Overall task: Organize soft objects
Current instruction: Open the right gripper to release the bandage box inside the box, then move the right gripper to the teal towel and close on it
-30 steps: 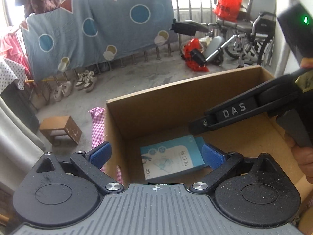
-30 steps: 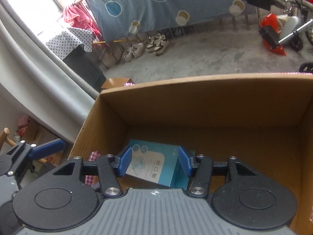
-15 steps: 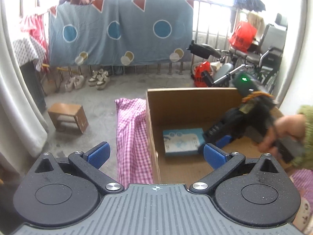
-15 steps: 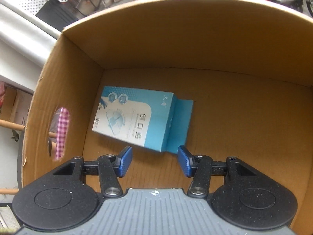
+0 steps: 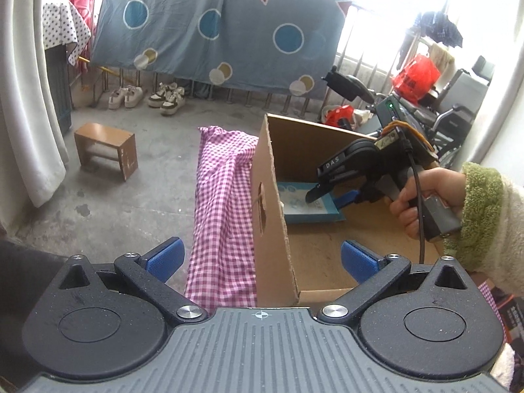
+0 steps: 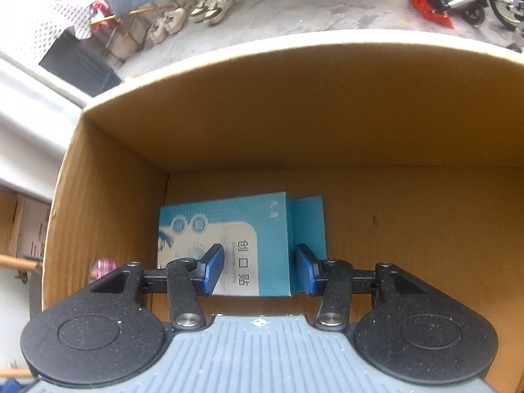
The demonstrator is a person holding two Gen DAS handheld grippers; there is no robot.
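A light blue flat carton (image 6: 240,239) with Chinese print lies on the floor of an open cardboard box (image 6: 294,124), against its left wall. My right gripper (image 6: 260,270) is open inside the box, its blue pads just above and either side of the carton, not gripping it. From the left wrist view the right gripper (image 5: 330,196) reaches into the box (image 5: 271,196) over the carton (image 5: 308,209). My left gripper (image 5: 260,258) is open and empty, held back above the box's near left corner.
A pink checked cloth (image 5: 222,203) hangs beside the box's left wall. A small wooden stool (image 5: 104,150) stands on the concrete floor to the left. Shoes (image 5: 144,96), a hung blue sheet (image 5: 213,29) and a wheelchair (image 5: 452,121) lie beyond.
My left gripper has pulled back and left, out of the box. My right gripper has gone down into the box toward the blue carton.
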